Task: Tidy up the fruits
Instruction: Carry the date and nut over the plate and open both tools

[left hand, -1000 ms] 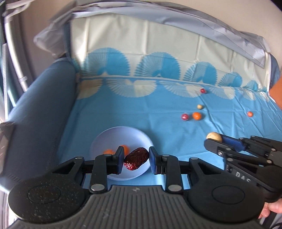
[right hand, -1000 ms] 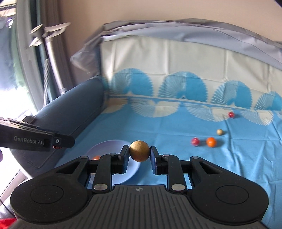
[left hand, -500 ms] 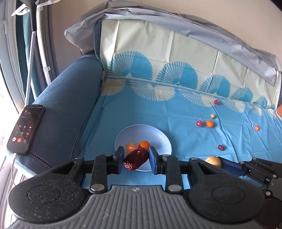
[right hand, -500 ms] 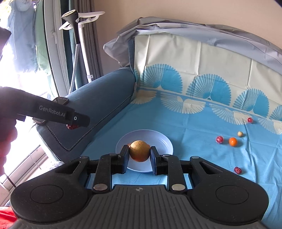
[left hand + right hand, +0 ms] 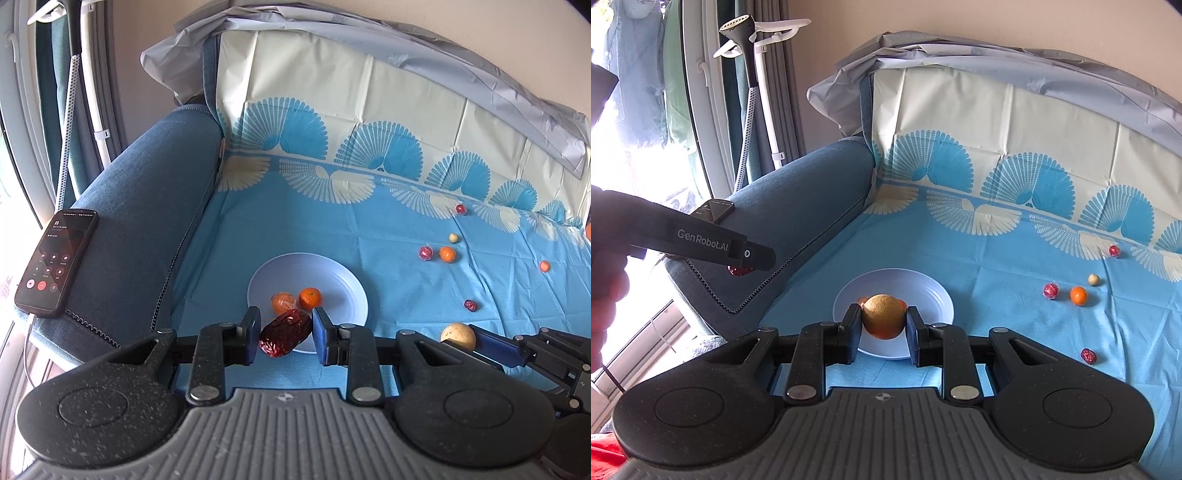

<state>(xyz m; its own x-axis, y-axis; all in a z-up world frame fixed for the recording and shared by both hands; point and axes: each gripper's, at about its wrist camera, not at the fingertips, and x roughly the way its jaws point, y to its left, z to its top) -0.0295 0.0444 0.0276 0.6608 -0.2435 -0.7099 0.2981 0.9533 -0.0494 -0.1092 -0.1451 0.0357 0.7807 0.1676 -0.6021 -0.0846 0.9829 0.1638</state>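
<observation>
Left gripper [image 5: 284, 335] is clamped on a wrinkled dark-red date [image 5: 285, 333], held above the near rim of the pale plate [image 5: 343, 280] — the date sits tilted between the pads, not touching the plate as far as I can tell. Right gripper [image 5: 882, 320] is clamped on a round tan-brown fruit [image 5: 883, 316], also hanging over the plate's near half; from the left wrist view the same fruit shows at the right, pinched at the tip of the right tool. In the plate: one small orange [image 5: 310, 298] and a wrapped orange-coloured piece [image 5: 283, 302] just beside it, touching or nearly so. Loose on the blue fan-print cloth [image 5: 295, 221], well to the right of the plate: a red wrapped piece [image 5: 425, 253] just beside another small orange [image 5: 448, 254], a small pale ball [image 5: 453, 237] behind them, a red one [image 5: 460, 209] farther back near the fold, a tiny orange one [image 5: 544, 266] far right, and a second date [image 5: 471, 305] nearer the front. Phone [image 5: 55, 262] with a lit screen lies on the blue sofa arm [image 5: 147, 221], left of the plate.
</observation>
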